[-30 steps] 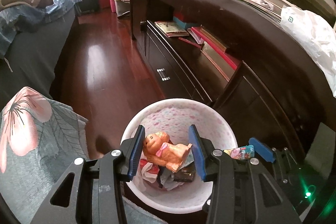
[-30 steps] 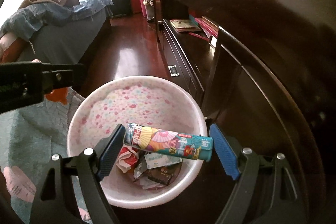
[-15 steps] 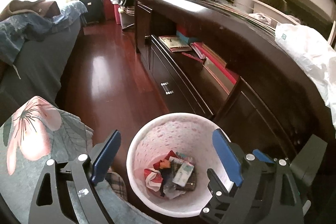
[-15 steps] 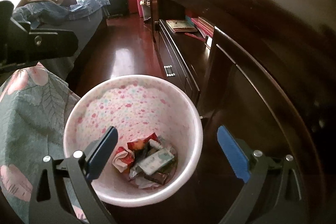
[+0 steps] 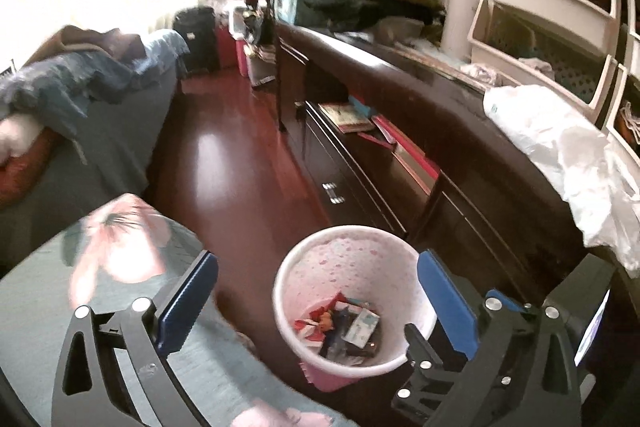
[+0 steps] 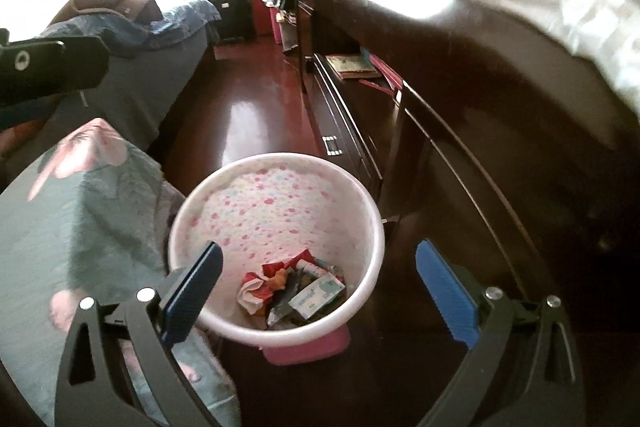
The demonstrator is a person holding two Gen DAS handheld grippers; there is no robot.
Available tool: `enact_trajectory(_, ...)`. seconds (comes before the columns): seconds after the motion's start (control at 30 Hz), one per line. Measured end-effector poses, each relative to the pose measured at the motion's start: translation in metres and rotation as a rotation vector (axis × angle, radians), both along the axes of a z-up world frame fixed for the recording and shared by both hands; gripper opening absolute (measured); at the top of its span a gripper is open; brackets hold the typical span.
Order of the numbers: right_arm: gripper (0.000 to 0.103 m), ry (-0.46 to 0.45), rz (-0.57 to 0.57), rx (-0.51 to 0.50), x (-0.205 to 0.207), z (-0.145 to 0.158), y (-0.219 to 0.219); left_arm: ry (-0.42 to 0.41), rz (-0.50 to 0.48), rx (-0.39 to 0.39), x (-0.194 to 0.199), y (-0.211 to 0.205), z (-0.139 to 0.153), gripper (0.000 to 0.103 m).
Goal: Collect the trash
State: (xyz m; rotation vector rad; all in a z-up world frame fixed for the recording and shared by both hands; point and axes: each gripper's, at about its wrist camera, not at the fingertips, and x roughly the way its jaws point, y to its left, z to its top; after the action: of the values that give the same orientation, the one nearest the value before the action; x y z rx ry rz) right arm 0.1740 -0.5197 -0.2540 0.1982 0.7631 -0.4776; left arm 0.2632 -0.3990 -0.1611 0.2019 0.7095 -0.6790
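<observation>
Hanging above the trash bin [image 5: 352,303], the left gripper [image 5: 316,301] stands with jaws wide and nothing between them; they have just been opening, and the orange doll it held a second ago is gone from the pads, a small orange shape now showing among the litter [image 5: 340,327] at the bin's bottom; right gripper [image 6: 318,291] likewise spread wide and bare, its jaws just opened further, the printed tube it carried no longer between them; a pale packet [image 6: 318,291] lies in the bin at about 4 o'clock of the heap; judgement: both drops done, this round of collecting complete, hands free for the next piece; both views now sit higher over the bin than before; bin stands on dark red wood floor [image 5: 224,167], pink base showing; dark cabinet [image 5: 460,155] from 12 to 3 o'clock, books on its open shelf, white plastic bag [image 5: 560,155] on top at 2 o'clock; floral bedding [image 5: 100,267] at 9 o'clock; suitcase [image 5: 196,39] at 11 o'clock.
</observation>
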Motion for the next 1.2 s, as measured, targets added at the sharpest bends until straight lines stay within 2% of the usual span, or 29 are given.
enact_trajectory(0.13, 0.099, -0.019, 0.035, -0.007, -0.012, 0.018, 0.023, -0.058, 0.064, 0.005, -0.018, 0.033, 0.019, 0.099)
enact_trajectory(0.37, 0.099, -0.052, 0.133, -0.018, -0.026, 0.048, 0.078, -0.092, 0.203, -0.018, -0.044, 0.106, 0.044, 0.099)
enact_trajectory(0.77, 0.099, -0.124, 0.322, -0.011, -0.048, 0.092, 0.193, -0.171, 0.527, -0.051, -0.099, 0.257, 0.077, 0.099)
enact_trajectory(0.97, 0.099, -0.220, 0.406, -0.035, -0.077, 0.133, 0.245, -0.239, 0.664, -0.085, -0.142, 0.323, 0.100, 0.099)
enact_trajectory(1.2, 0.100, -0.358, 0.522, -0.104, -0.118, 0.188, 0.303, -0.335, 0.804, -0.107, -0.195, 0.380, 0.130, 0.099)
